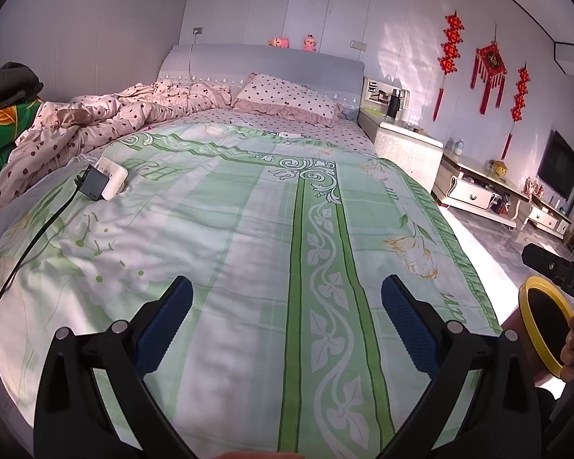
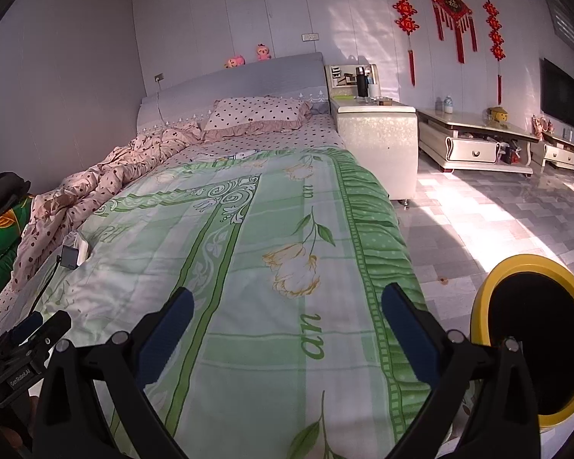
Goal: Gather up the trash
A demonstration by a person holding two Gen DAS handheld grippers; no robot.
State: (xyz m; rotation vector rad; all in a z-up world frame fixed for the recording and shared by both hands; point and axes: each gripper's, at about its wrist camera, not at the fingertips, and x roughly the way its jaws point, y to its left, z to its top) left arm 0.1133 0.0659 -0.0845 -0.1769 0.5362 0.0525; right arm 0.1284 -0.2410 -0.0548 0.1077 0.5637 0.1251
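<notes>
**Seemingly only a scrap to fetch, far up the bed**

Probably the one piece of trash in sight is the small white scrap (image 1: 291, 135), lying in the upper middle of the frame where the green quilt (image 1: 248, 229) meets the spotted sheet, just below the pillow (image 1: 287, 95). It is too small to tell whether it is paper, tissue or wrapper. Judging by its flat, crumpled look, it should be very light and soft, not fragile, and apt to slide or flutter. A pinch across its raised middle, pressing slightly into the bedding, seems the safest hold, taking care not to catch the cloth beneath.

Both tools hover over the near end of the bed (image 2: 371, 229), well away from the scrap. The left tongs (image 1: 287, 294) are spread wide with nothing between them, and so are the right tongs (image 2: 287, 302).

A yellow-rimmed bin (image 2: 490, 290) with a dark inside shows at lower right, just beside the right tongs. A dark charger (image 1: 95, 183) with its cable lies at the left of the quilt; that looks like no rubbish.
</notes>
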